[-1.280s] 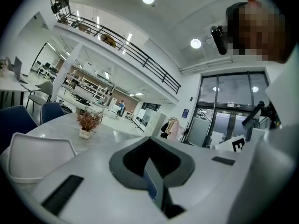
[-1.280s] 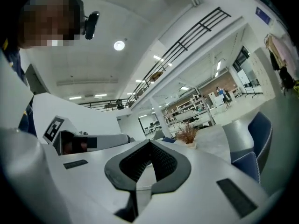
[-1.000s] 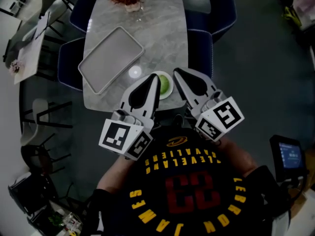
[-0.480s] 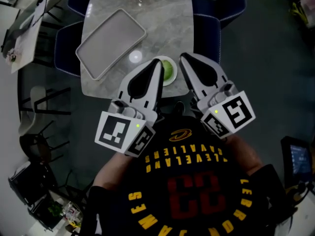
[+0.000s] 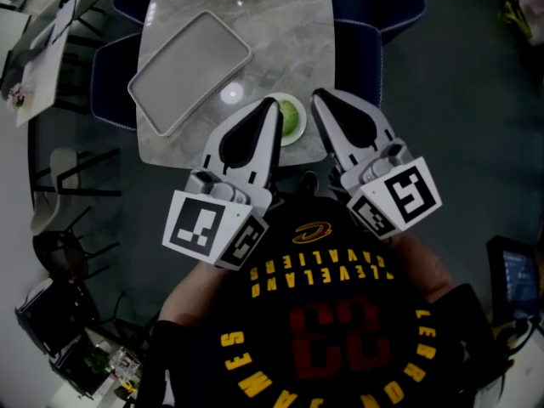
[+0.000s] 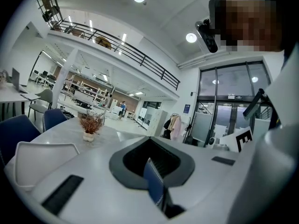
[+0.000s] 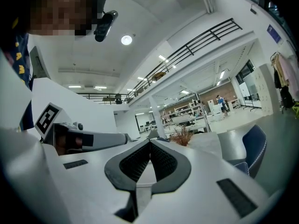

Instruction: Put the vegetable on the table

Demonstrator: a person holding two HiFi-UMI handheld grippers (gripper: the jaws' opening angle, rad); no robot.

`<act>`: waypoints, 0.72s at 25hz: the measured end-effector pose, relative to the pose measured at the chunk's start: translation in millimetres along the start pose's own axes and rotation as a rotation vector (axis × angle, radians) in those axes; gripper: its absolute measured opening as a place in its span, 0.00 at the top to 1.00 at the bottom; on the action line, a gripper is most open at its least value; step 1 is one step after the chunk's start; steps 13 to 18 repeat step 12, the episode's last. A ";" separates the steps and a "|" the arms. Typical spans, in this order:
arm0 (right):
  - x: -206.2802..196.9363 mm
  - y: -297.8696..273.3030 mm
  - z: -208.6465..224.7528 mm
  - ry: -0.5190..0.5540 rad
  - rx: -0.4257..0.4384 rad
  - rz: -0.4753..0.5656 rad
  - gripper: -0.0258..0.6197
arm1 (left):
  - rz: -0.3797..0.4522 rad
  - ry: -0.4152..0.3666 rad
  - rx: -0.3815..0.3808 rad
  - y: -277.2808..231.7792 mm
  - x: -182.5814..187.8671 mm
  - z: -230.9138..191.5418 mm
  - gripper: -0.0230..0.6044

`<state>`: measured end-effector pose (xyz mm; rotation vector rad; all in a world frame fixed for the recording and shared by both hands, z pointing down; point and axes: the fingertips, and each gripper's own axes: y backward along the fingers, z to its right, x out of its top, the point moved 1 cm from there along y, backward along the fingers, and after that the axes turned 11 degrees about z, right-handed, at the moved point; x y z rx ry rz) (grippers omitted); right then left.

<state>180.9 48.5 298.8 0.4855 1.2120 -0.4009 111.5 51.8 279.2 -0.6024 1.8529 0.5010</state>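
Resting on plate (image 5: 297,135), green vegetable (image 5: 291,117); left gripper (image 5: 271,107), right gripper (image 5: 318,99) fingers fully closed, empty.

We note a black jersey (image 5: 327,330) with yellow lettering, dark red numerals and a small yellow emblem. The left gripper (image 5: 272,109) and right gripper (image 5: 317,99) have white shells and black ribbed jaw linings; each bears a marker cube (image 5: 211,232), white with black squares
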 end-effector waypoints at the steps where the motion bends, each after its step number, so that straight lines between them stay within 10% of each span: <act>1: -0.9 0.1 0.0 0.001 0.000 -0.001 0.95 | -0.004 0.000 0.000 -0.1 -1.4 -0.5 0.96; 18: -3.7 -2.9 1.9 -0.007 -0.002 -0.008 0.95 | -0.014 0.005 -0.007 -3.8 -4.0 -2.5 0.96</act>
